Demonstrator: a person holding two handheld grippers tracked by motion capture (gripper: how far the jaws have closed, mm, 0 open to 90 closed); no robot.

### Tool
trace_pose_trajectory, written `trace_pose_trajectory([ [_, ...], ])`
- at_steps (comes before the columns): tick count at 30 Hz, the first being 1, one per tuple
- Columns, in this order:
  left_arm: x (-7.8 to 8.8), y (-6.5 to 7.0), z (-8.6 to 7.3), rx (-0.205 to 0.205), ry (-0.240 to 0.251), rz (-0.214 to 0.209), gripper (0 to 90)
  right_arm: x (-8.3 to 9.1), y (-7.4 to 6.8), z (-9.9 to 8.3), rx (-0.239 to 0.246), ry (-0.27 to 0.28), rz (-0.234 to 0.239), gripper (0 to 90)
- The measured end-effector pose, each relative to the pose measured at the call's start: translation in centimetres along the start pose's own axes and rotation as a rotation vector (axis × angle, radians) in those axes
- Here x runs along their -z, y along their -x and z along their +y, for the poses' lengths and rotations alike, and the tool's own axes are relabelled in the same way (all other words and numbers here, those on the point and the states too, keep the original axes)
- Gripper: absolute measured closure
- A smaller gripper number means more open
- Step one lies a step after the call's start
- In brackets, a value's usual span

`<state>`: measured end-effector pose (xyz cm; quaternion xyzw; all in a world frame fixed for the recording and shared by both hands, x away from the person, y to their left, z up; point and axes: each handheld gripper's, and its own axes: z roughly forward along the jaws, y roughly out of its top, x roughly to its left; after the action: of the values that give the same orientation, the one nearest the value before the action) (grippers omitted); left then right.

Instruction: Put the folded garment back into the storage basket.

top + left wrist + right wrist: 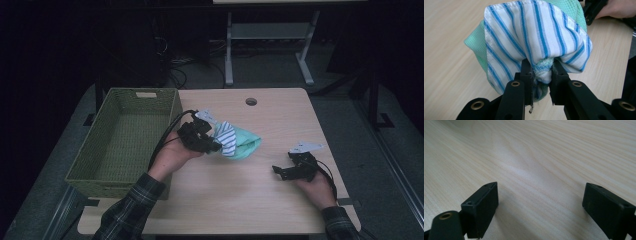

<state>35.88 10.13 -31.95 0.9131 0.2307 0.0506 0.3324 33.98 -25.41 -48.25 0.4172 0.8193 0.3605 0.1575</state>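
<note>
Two cloths (534, 37) pinched in left gripper (543, 72); one basket (125, 140), right gripper (540, 205) fingers apart.

A green woven basket (125, 137) sits at the wooden table's (270, 200) left edge; empty.

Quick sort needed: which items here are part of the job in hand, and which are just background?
In play:
- left gripper, shut on the bundle
- blue-and-white striped cloth
- mint-green waffle cloth, bunched with it
- green woven rectangular basket, beside the left hand

Just lying about:
- right gripper, open over bare light wooden table
- white metal desk frame behind
</note>
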Motion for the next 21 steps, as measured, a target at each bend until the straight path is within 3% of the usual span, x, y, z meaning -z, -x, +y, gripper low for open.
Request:
trace_pose_trajectory([
  [9,3.2,-1.1,-0.3,0.003,-0.002,0.056,75.4,0.0,0.0,0.0,-0.002,0.002,-0.002,12.9],
  [21,7.0,-2.8,-2.6,0.065,0.016,0.135,75.4,0.0,0.0,0.0,-0.005,0.003,-0.005,12.9],
])
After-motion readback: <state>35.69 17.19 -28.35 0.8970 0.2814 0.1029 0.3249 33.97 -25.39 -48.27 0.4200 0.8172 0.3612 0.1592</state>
